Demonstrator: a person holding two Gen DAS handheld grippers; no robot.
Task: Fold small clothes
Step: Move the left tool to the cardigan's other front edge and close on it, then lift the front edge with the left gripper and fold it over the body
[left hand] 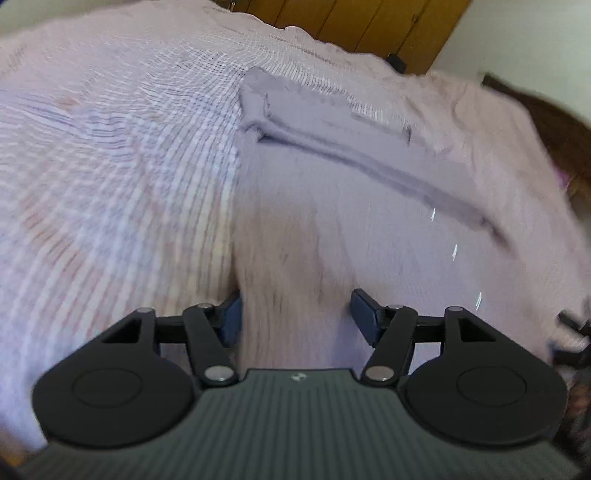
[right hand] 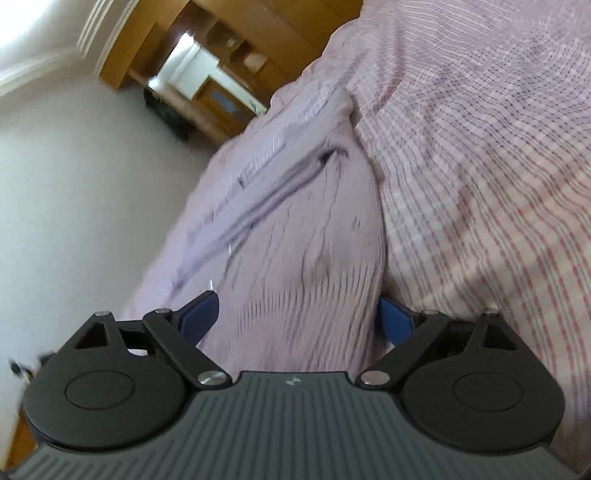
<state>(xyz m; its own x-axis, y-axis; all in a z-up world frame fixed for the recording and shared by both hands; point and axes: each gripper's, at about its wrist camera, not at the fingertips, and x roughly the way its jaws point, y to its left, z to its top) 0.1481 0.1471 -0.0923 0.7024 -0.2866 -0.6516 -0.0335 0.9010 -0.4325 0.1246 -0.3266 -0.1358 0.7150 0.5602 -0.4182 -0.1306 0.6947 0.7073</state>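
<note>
A small lilac garment (left hand: 332,206) lies on a pink striped bedspread (left hand: 110,155); its far end is folded into a thick band. My left gripper (left hand: 295,317) has its jaws wide apart, and a fold of the lilac cloth runs up between the blue pads without being pinched. In the right wrist view the same garment (right hand: 303,236) fills the middle. My right gripper (right hand: 299,321) also stands wide apart, with the cloth bulging between the blue pads. Both views are motion-blurred.
The striped bedspread (right hand: 498,166) covers the bed around the garment. Wooden wardrobe doors (left hand: 354,22) stand behind the bed. A white wall (right hand: 74,184) and wooden shelving (right hand: 207,55) lie off the bed's edge. The other gripper's dark tip (left hand: 572,332) shows at the right edge.
</note>
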